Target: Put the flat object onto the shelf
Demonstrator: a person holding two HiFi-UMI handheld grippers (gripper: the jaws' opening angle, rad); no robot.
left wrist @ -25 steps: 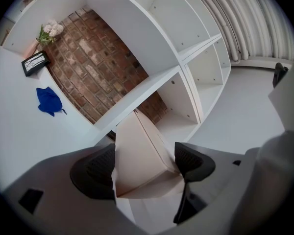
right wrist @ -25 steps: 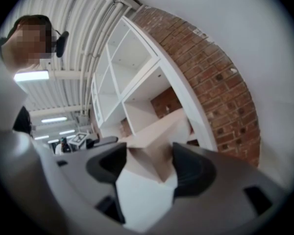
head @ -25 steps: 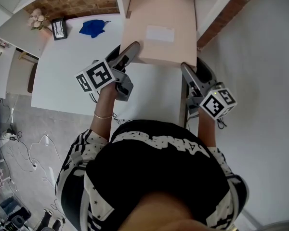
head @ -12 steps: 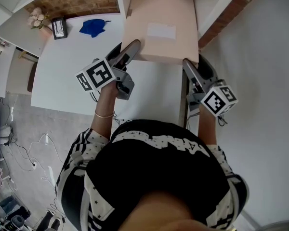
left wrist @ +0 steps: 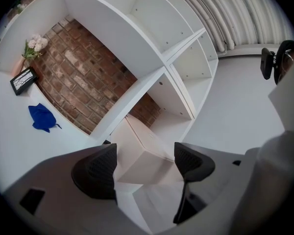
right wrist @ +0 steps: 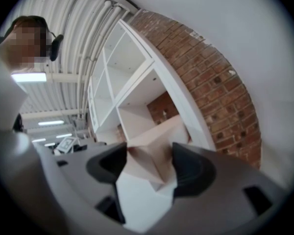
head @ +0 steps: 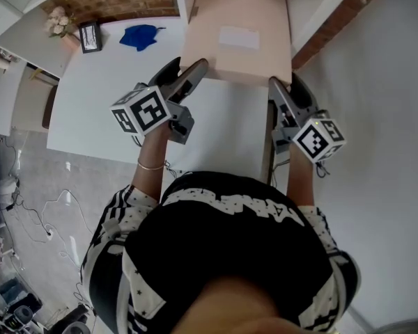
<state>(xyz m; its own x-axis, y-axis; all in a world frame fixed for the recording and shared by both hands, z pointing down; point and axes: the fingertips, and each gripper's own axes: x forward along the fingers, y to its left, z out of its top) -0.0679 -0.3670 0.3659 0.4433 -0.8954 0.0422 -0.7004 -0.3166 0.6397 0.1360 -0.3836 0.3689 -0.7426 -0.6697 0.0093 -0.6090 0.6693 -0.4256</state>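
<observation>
- Pale pink card, flat and broad: the box [head: 237, 33] hangs level in front of the white shelf unit [left wrist: 137, 13]. Its far end is at the mouth of a low compartment, and its near edge points away from the shelf unit, toward the person.
- The left gripper [head: 197, 68] is clamped on the box's near left corner, one jaw above and one below.
- The right gripper [head: 273, 88] grips the near right corner the same way, with the corner filling the gap between its pads.
- Over the last second the box has crept a little closer to the shelf unit, and both grippers have gone with it. Neither grip has changed.
- This looks like the sliding-in step, begun but far from done, since most of the box is still outside the shelf unit.
- The next move probably calls for a straight, level push so that the box's side edges clear the compartment's walls. The grippers should let go only once the box rests on the board.
- A blue cloth [head: 138, 37] and a small framed picture [head: 90, 36] lie on the white table [head: 111, 103] left of the shelf unit, well apart from the box's path.
</observation>
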